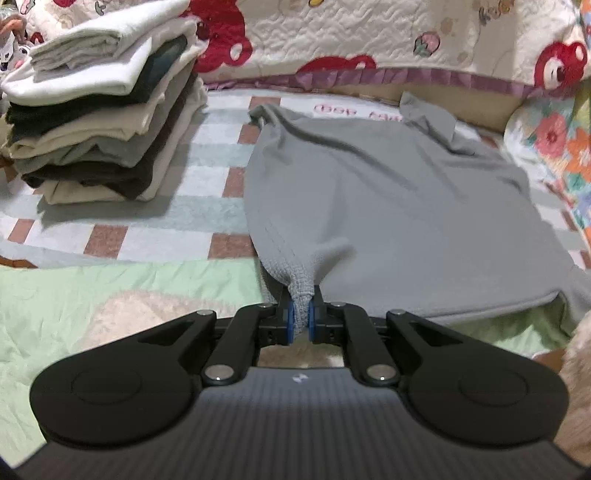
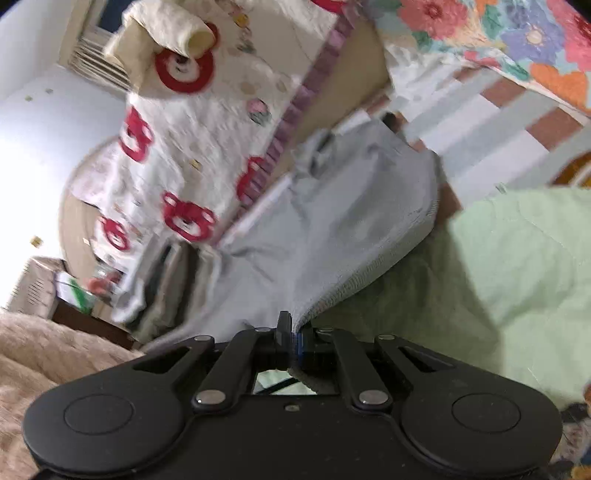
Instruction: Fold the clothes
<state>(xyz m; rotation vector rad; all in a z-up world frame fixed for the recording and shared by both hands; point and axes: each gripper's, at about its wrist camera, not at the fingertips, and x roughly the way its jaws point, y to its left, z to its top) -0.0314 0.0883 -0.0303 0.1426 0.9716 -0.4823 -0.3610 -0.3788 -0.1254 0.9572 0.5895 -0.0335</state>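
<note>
A grey garment (image 1: pixel 388 206) lies spread on the checked bed cover, its ribbed hem nearest me. My left gripper (image 1: pixel 302 314) is shut on a bunched piece of that hem, lifting it slightly off the bed. In the tilted, blurred right wrist view the same grey garment (image 2: pixel 332 221) stretches away from my right gripper (image 2: pixel 293 341), which is shut on another part of its ribbed edge. A stack of folded clothes (image 1: pixel 107 110) in white, black, beige and grey stands to the left of the garment.
A quilt with red bear prints (image 1: pixel 369 33) rises behind the garment. A floral pillow (image 1: pixel 554 147) sits at the right. A pale green blanket (image 1: pixel 110 295) covers the near part of the bed. A fuzzy beige sleeve (image 2: pixel 48 365) shows at lower left in the right wrist view.
</note>
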